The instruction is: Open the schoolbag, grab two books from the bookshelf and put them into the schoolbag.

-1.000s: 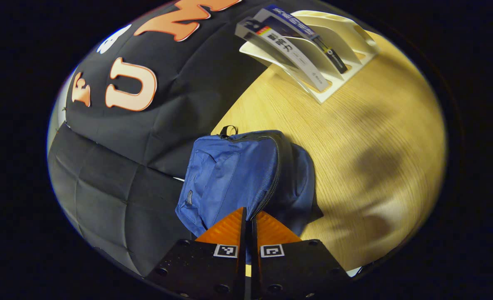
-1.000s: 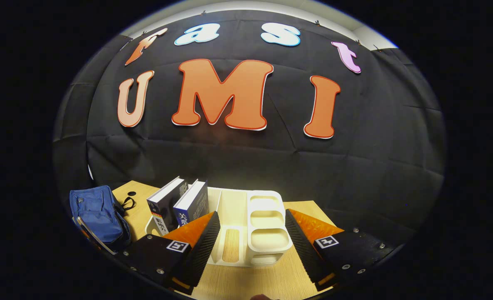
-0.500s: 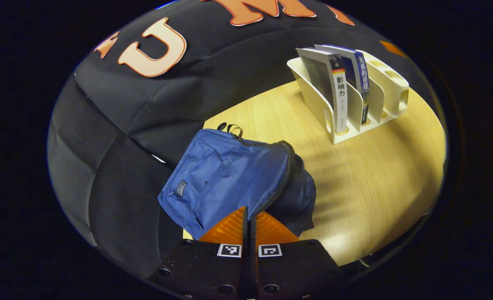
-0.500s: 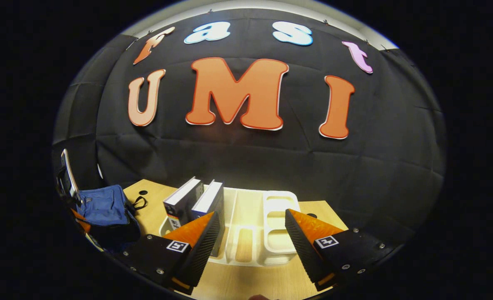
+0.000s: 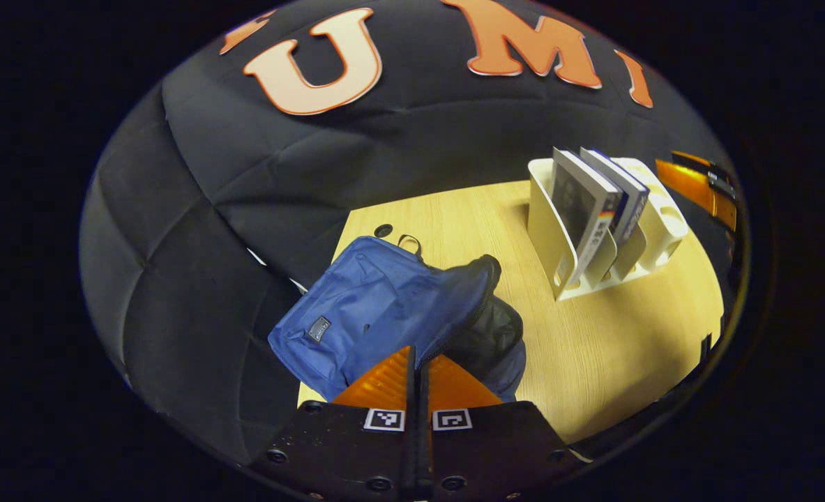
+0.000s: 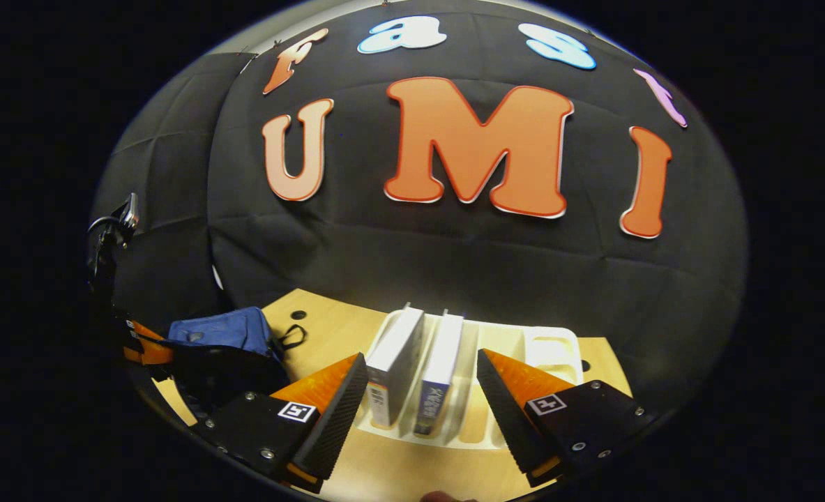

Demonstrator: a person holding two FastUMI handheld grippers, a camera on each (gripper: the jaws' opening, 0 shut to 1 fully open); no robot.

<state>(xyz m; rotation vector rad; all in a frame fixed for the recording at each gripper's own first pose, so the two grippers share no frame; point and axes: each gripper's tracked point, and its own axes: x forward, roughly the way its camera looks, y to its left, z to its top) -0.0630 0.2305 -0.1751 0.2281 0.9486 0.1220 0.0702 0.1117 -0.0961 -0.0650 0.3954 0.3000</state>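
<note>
At the bottom centre of the left gripper view, the left claw (image 5: 418, 362) has its fingers pressed together on the zipper edge of the blue schoolbag (image 5: 377, 314), which lies on the bench (image 5: 614, 348) with its mouth gaping. At the bottom of the right gripper view, the right claw (image 6: 422, 380) stands wide apart, framing two upright books (image 6: 419, 362) in the white bookshelf (image 6: 551, 341).

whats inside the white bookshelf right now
Two books stand upright side by side in adjacent slots of the bookshelf. The other compartments look empty; the slot bottoms are hidden.
</note>
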